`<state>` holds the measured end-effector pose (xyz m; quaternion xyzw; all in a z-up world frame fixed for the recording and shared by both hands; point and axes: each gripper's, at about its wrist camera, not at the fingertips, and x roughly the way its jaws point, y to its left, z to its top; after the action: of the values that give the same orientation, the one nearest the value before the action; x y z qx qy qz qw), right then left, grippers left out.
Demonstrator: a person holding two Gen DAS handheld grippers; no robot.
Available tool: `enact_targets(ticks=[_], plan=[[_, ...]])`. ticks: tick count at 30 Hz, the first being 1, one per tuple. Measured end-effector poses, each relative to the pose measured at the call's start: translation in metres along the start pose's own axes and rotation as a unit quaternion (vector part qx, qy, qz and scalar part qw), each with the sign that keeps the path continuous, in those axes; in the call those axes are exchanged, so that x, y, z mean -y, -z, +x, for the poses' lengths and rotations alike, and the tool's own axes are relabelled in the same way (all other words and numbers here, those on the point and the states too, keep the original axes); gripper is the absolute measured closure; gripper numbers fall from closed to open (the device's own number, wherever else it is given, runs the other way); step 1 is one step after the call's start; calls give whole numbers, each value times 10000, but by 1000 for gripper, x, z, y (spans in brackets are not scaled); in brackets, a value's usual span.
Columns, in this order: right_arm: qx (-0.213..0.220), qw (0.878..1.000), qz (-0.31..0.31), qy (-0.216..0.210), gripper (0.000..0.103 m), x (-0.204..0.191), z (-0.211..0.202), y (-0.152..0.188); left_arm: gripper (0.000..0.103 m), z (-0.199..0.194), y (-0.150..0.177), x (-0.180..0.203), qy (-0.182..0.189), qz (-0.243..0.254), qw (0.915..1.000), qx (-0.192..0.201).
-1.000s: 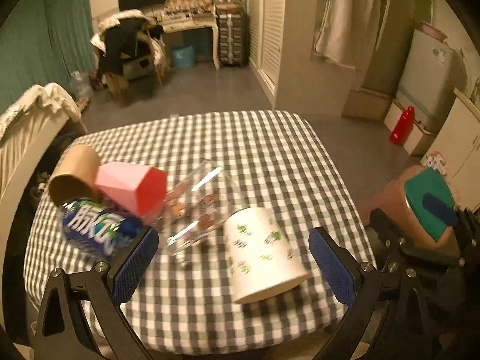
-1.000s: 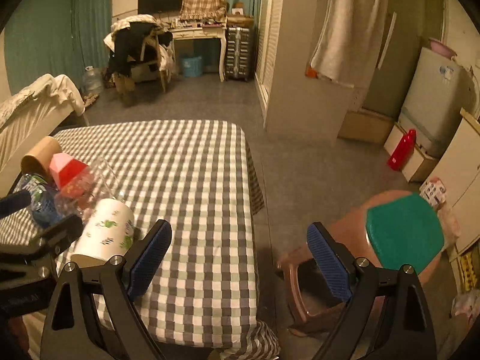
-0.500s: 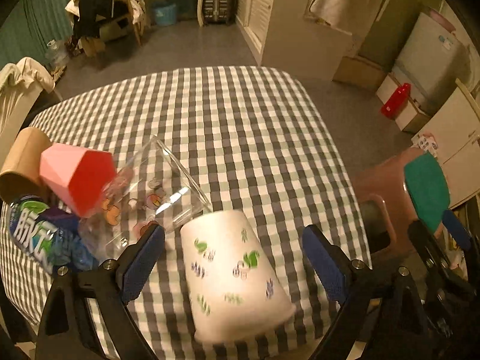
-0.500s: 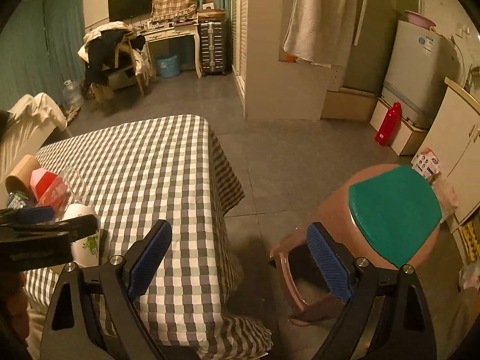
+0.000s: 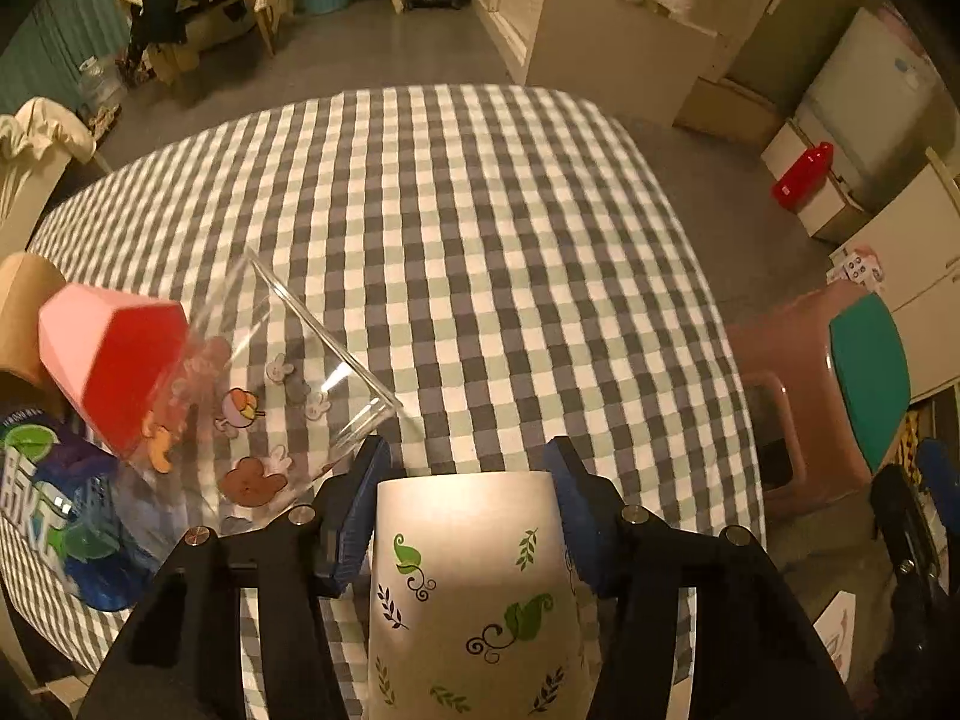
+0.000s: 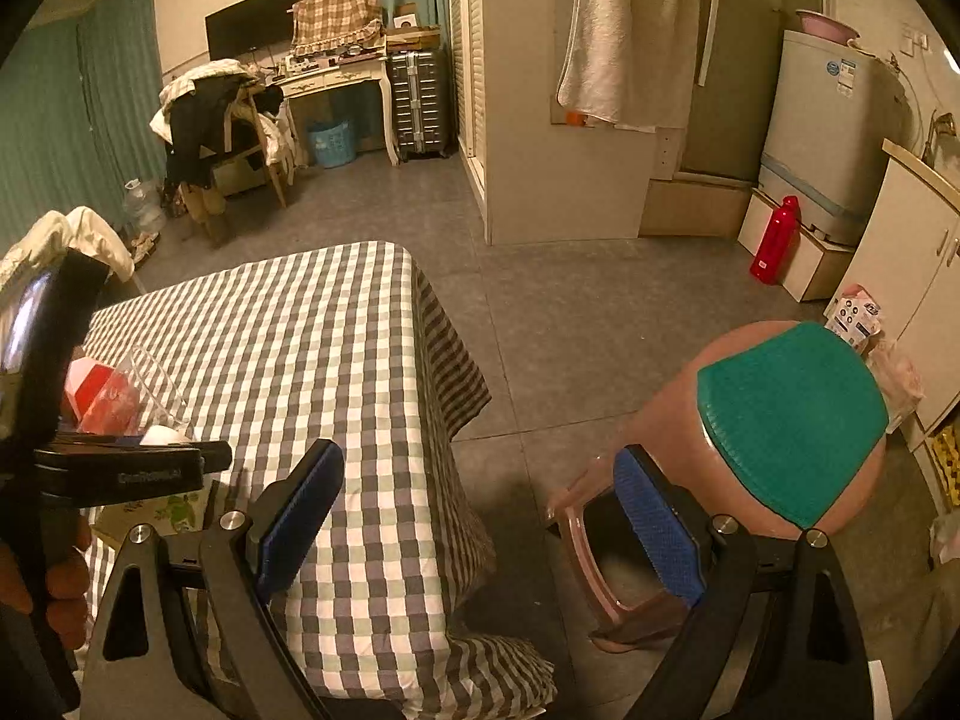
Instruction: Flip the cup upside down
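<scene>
Gripping the light, crushable paper cup mid-wall at lower centre, the left claw needs gentle pressure; the right claw gapes empty.

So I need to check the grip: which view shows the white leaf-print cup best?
The left wrist view: the cup fills the space between the left claw's pads. The right wrist view shows only slivers of it.

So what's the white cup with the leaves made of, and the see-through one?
The white cup looks like paper: matte, no shine, with green leaves printed on it. The see-through cup looks like clear plastic or glass; its rim glints and the tablecloth shows through it. I can't tell which.
</scene>
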<state>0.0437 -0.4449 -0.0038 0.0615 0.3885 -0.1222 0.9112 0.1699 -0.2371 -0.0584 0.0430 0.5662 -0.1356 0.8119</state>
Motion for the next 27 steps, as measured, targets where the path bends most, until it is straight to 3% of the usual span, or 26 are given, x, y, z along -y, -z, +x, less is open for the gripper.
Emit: enact_targets(ticks=[5, 10, 14, 19, 27], plan=[[43, 10000, 23, -27, 11, -1, -3, -1, 47, -32, 4, 1, 47, 176, 9981, 580], [55, 10000, 16, 0, 11, -1, -3, 0, 47, -51, 11, 7, -7, 475, 9907, 1274], [82, 10000, 17, -2, 11, -1, -4, 1, 47, -35, 4, 14, 53, 489, 9895, 1362], [100, 9999, 47, 29, 11, 0, -6, 2, 47, -21, 0, 23, -14, 535, 9806, 1885], [76, 9998, 159, 90, 11, 6, -3, 0, 48, -33, 32, 16, 57, 499, 9744, 2189]])
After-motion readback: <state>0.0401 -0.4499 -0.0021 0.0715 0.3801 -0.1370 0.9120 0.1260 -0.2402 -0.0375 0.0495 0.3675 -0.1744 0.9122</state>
